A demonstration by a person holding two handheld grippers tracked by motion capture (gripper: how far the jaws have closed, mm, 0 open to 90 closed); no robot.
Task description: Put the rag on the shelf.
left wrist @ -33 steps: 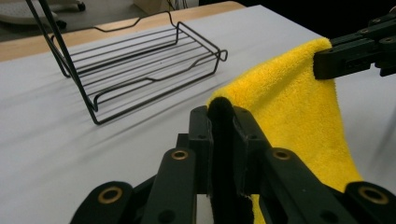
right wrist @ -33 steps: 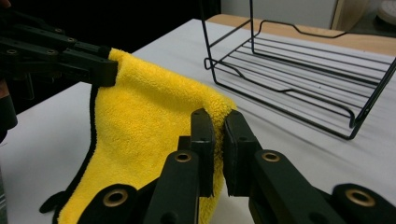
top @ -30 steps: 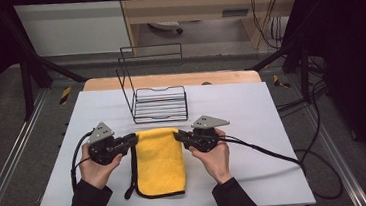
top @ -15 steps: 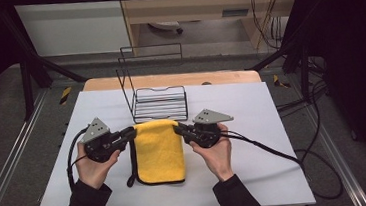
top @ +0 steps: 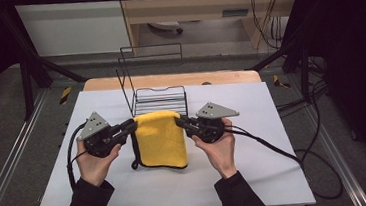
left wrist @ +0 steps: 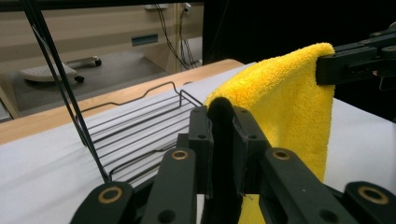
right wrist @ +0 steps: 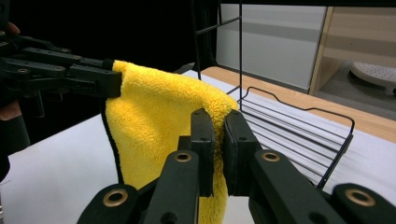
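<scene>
A yellow towel [top: 159, 137] with a black edge hangs over the white table [top: 257, 176], held up by its two upper corners. My left gripper [top: 134, 126] is shut on the left corner, where black trim [left wrist: 222, 140] sits pinched between its jaws. At the right corner my right gripper [top: 178, 121] is shut on the yellow cloth [right wrist: 154, 126]. The towel's lower edge still touches the table. Each gripper view shows the other gripper clamped on the far corner [left wrist: 348, 63] [right wrist: 79, 77].
A black wire rack [top: 156, 93] stands just behind the towel, its flat base toward me and its tall back toward the wooden strip [top: 169, 80] at the table's far edge. Cables [top: 286, 154] trail from the right gripper off the table's right side.
Both grippers have risen together with the towel's upper corners and moved toward the rack. The towel went from lying flat to hanging upright.
</scene>
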